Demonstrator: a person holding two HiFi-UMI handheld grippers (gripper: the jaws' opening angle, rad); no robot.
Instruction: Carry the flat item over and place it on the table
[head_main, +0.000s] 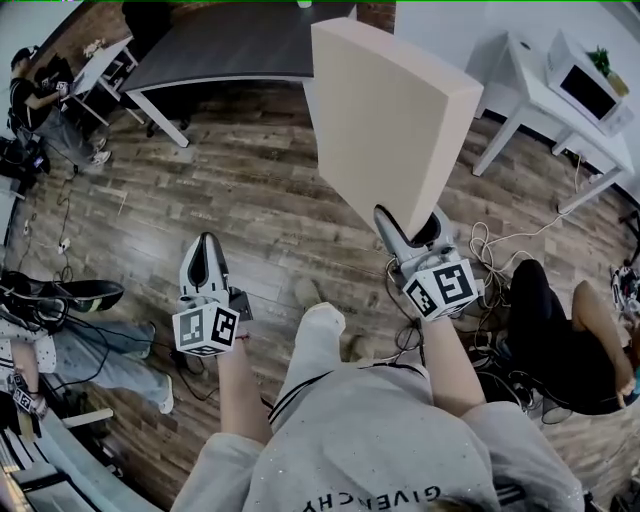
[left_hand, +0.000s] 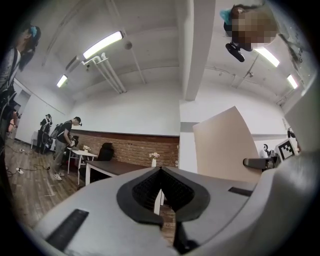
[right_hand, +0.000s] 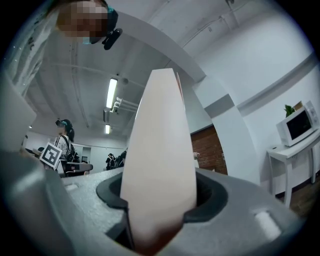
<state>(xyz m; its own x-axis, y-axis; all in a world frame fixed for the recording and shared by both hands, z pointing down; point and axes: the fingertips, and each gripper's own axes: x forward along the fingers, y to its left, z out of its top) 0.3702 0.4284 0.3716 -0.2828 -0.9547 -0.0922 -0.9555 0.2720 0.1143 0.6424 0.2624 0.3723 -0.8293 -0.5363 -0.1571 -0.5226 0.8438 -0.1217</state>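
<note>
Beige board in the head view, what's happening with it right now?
A person holds the beige board up over the wooden floor. The right hand-held gripper is clamped on the board's lower end, so the board stands nearly upright. The left hand-held gripper is shut and empty, beside it. The dark table stands ahead, and the board is not on it yet.

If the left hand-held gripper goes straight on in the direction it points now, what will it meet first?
The left hand-held gripper would probably meet the dark table first, near its white leg. Nothing shows in the way before it, though depth is unclear.
</note>
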